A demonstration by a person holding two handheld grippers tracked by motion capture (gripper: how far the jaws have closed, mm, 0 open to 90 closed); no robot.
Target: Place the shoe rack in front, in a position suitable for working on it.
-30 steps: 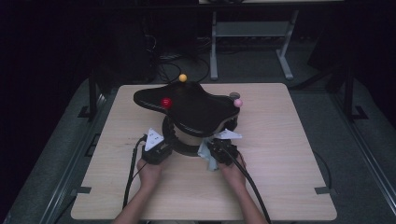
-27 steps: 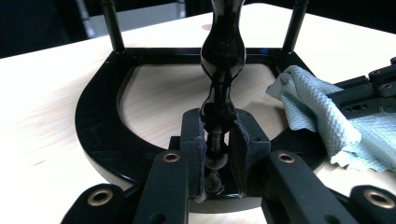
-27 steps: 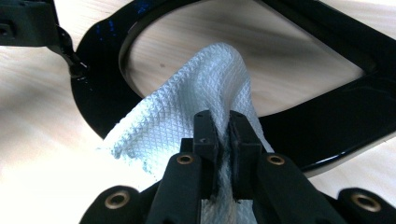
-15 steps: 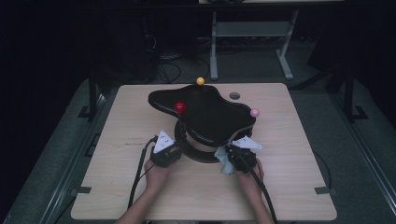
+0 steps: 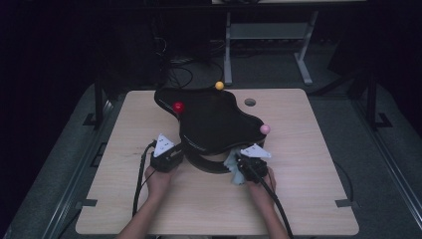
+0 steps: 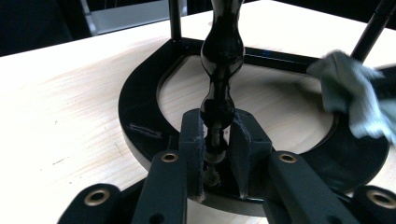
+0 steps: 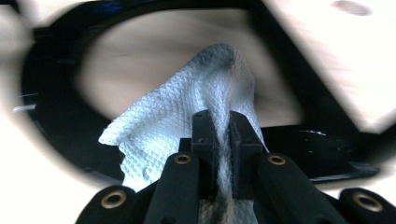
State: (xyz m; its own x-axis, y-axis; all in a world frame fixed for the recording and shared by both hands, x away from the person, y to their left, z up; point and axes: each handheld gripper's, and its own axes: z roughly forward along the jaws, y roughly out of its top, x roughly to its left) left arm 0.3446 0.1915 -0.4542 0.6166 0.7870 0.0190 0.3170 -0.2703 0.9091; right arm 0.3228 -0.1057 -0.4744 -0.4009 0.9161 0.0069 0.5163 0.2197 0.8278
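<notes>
A glossy black stand [image 5: 214, 122] with a wavy top stands mid-table, bearing a red ball [image 5: 178, 106], a yellow ball [image 5: 219, 85] and a pink ball [image 5: 264, 129]. My left gripper [image 5: 181, 153] is at its near left side, shut on the stand's turned black post [image 6: 222, 51] just above the ring-shaped base [image 6: 140, 107]; the left gripper [image 6: 217, 135] pinches the post's thin neck. My right gripper [image 5: 239, 167] is at the near right of the base, shut on a white waffle cloth [image 7: 177, 116]. That cloth [image 6: 350, 98] lies against the base ring [image 7: 51, 121], and the right gripper [image 7: 222, 123] holds its bunched end.
The light wooden table [image 5: 308, 164] has a small round hole [image 5: 250, 102] behind the stand. Bare wood lies left, right and in front of my hands. Beyond the far edge, the dark floor holds cables [image 5: 179, 74] and a metal frame [image 5: 268, 35].
The stand's top has swung clockwise, carrying the pink ball toward the near right. My right gripper with the cloth has shifted right along the base. The left gripper stays on the post.
</notes>
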